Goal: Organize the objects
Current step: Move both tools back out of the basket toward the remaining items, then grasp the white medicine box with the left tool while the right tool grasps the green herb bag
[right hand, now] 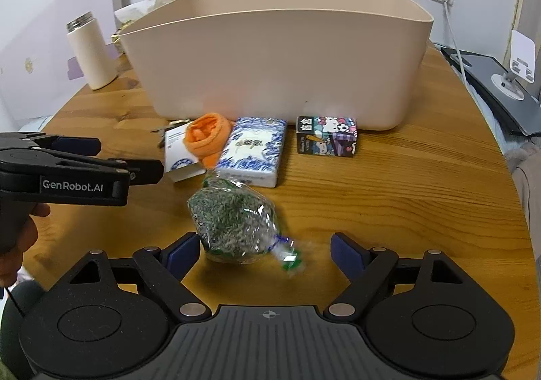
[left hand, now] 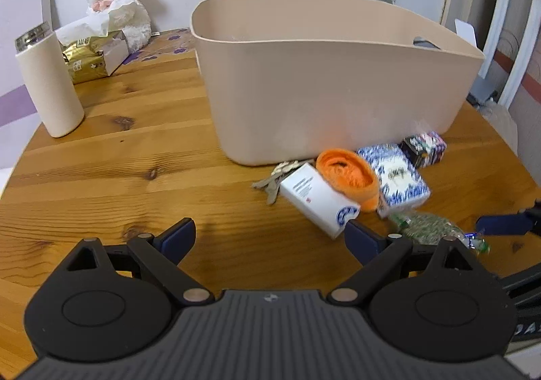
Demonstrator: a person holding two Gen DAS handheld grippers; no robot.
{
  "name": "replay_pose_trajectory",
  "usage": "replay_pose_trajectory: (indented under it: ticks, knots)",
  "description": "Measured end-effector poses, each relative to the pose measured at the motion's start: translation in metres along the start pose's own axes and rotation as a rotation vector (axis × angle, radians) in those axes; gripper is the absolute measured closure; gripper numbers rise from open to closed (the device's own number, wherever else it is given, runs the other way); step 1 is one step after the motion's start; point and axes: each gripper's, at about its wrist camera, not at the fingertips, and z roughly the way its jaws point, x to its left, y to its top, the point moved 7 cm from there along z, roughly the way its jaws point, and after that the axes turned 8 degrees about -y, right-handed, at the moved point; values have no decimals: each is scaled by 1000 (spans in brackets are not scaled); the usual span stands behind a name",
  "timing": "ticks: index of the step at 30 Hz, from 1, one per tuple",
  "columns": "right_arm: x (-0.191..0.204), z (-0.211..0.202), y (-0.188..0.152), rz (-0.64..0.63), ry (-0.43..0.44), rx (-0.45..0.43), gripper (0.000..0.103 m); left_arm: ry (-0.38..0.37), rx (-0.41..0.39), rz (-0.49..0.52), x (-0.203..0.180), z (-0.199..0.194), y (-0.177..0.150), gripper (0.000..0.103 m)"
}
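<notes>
**Both grippers spread wide before a cluster of small items at the bin's foot**

A beige bin (right hand: 274,65) stands on the round wooden table (left hand: 135,157). Along its near wall lies the clutter. In the right wrist view, a white box (right hand: 177,155) sits at about 10 o'clock from the picture's centre, an orange cloth roll (right hand: 206,136) leans on it, a blue-patterned tissue pack (right hand: 252,151) lies just beside at 12 o'clock, and a cartoon-printed carton (right hand: 326,136) stands apart at 1 o'clock. A clear bag of green dried matter (right hand: 233,222) lies nearer.

The right gripper (right hand: 265,248) has its jaws released and wide; the bag rests between them, touching the left finger. The left gripper (left hand: 270,234) is likewise spread, grasping nothing, with the white box (left hand: 319,199) just beyond its right finger. A bunch of keys (left hand: 274,179) lies at the box's 10 o'clock.

Far left stand a cream flask (left hand: 47,82), a tissue box (left hand: 96,53) and a plush lamb (left hand: 118,1).
</notes>
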Motion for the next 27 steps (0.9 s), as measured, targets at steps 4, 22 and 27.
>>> replay_pose_trajectory:
  ticks: [4, 22, 27]
  knots:
    - [-2, 6, 4, -4, -18, -24, 18, -47, 7, -53, -5, 12, 6, 8]
    - [8, 11, 16, -23, 5, -70, 18, 66, 71, -57, 3, 29, -1, 7]
    - [14, 10, 18, -37, 13, -78, 24, 47, 55, -60, 11, 28, -2, 9]
